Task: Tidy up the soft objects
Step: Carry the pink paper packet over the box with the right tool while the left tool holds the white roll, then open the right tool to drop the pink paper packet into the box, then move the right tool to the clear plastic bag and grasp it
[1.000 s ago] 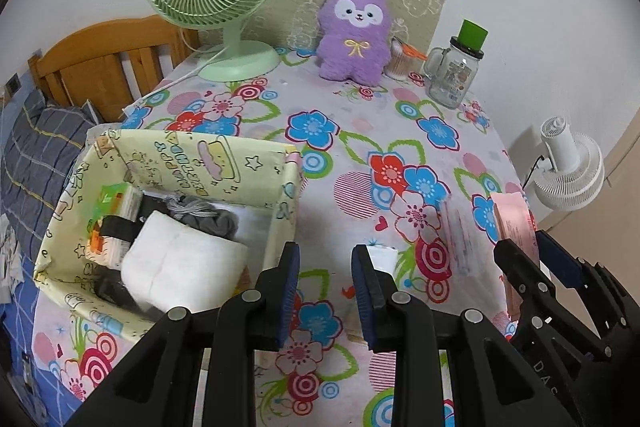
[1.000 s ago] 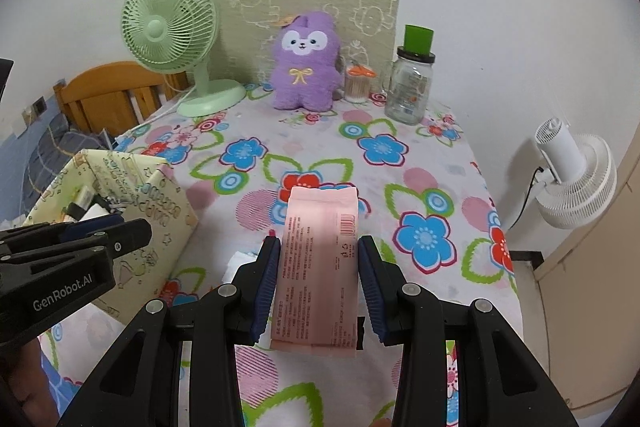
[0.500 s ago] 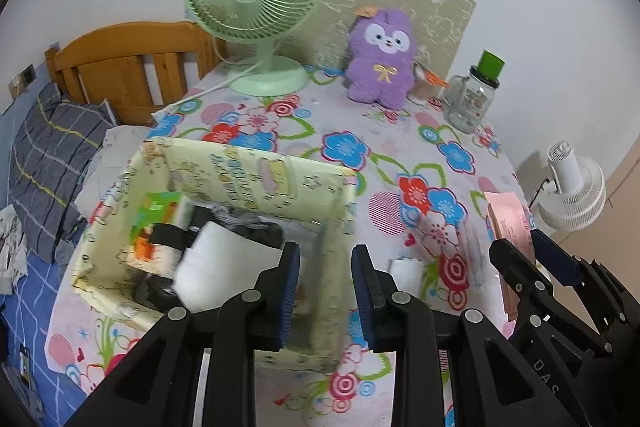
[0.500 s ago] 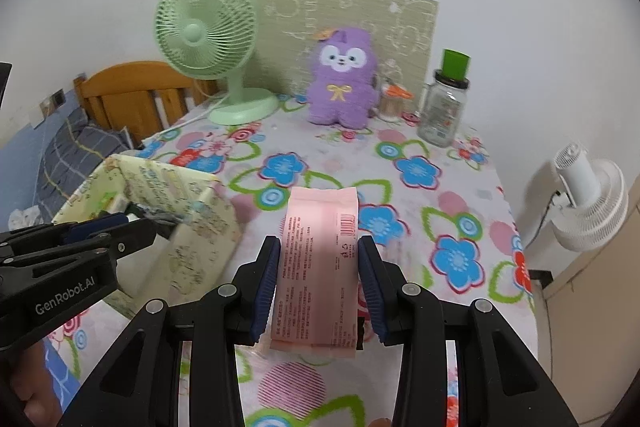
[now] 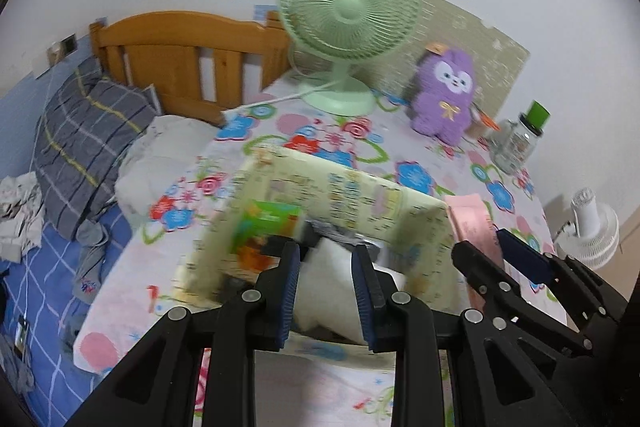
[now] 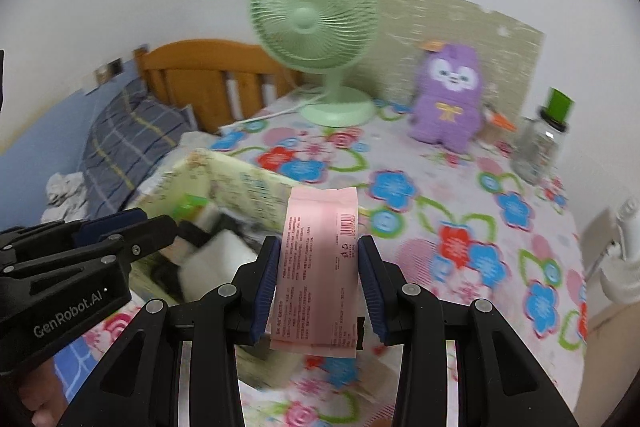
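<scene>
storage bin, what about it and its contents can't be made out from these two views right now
- Storage bin print: motion blur smears it in both wrist views.
- Dark items beside the white soft bundle: left wrist view, the left tool hides them.
- Bin's near wall: right wrist view, behind the pink pack and the right tool.
- Pink pack's text: too small to read.

Pink pack [image 6: 320, 267]: smooth, slightly glossy plastic film. Storage box [image 5: 340, 195]: matt printed fabric. Headboard [image 5: 188, 55]: varnished wood. Plush toy [image 6: 448, 99]: fuzzy cloth.
</scene>
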`<action>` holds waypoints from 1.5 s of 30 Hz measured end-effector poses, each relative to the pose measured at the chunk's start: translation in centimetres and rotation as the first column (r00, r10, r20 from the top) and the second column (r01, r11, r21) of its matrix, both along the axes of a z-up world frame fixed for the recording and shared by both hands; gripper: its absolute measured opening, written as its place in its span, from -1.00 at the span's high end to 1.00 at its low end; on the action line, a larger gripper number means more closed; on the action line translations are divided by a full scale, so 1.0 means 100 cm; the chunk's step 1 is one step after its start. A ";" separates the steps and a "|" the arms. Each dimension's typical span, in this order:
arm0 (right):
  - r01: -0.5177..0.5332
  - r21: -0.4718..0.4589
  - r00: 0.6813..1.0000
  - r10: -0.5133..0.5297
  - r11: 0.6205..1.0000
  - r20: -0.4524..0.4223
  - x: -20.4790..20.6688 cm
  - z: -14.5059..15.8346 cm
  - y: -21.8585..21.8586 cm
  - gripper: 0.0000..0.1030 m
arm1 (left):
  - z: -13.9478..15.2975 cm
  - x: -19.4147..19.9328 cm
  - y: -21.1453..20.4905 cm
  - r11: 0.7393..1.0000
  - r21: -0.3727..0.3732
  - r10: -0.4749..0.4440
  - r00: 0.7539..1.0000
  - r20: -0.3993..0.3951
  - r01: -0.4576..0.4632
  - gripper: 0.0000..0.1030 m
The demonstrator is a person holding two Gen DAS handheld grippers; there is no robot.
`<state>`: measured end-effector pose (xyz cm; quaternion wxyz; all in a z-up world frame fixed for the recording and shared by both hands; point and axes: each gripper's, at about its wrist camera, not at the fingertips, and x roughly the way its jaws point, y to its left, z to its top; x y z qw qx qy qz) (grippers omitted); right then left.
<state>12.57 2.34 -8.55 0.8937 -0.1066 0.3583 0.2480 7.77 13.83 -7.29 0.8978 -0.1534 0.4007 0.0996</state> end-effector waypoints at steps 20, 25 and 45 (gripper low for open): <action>-0.043 -0.019 0.999 0.044 0.999 0.025 0.000 -0.003 0.052 -0.66 | 0.007 -0.033 0.046 0.999 0.021 0.040 0.994 0.106 -0.042 -0.87; -0.042 -0.062 0.998 0.045 0.997 0.038 -0.003 -0.005 0.052 -0.70 | 0.009 -0.037 0.034 0.996 0.088 0.024 0.991 0.130 -0.035 -0.87; 0.213 0.020 0.974 -0.214 0.977 0.077 -0.006 0.013 -0.104 -0.70 | 0.033 -0.011 -0.097 0.972 0.137 -0.213 0.965 0.151 0.193 -0.99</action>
